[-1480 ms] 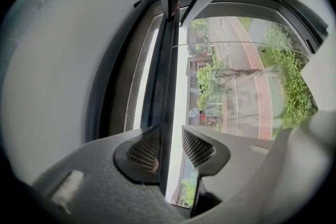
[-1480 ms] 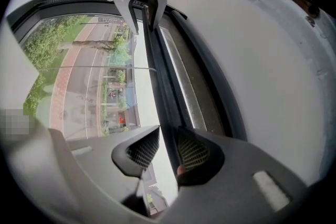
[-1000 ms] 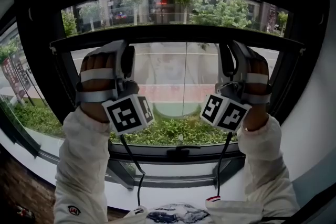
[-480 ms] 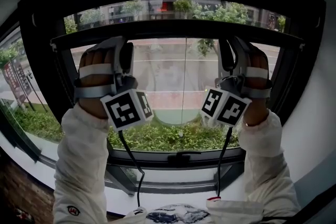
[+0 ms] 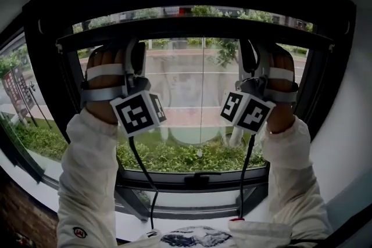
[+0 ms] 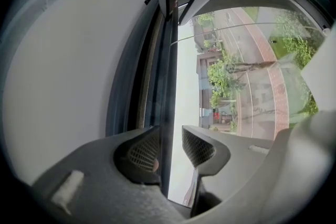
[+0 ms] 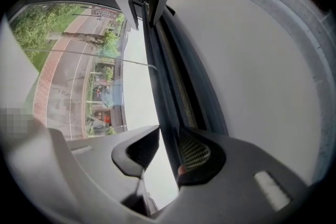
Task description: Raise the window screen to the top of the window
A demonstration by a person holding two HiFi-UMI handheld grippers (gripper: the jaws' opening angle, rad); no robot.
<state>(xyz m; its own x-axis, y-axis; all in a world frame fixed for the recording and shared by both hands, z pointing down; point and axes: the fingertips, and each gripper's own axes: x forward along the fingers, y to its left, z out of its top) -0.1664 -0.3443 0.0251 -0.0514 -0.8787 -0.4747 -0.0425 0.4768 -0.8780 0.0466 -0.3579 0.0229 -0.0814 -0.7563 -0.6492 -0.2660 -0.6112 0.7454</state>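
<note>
No legible words or numbers anywhere. Black-and-white square code patterns on the left marker cube [image 5: 139, 114] and right marker cube [image 5: 247, 112], not lettering. Small oval emblem [image 5: 81, 233] on the left sleeve [image 5: 87, 177], too small to read. Reddish roadside sign [image 5: 13, 90] beyond the glass [image 5: 186, 84], possibly lettered, too blurred to read.
</note>
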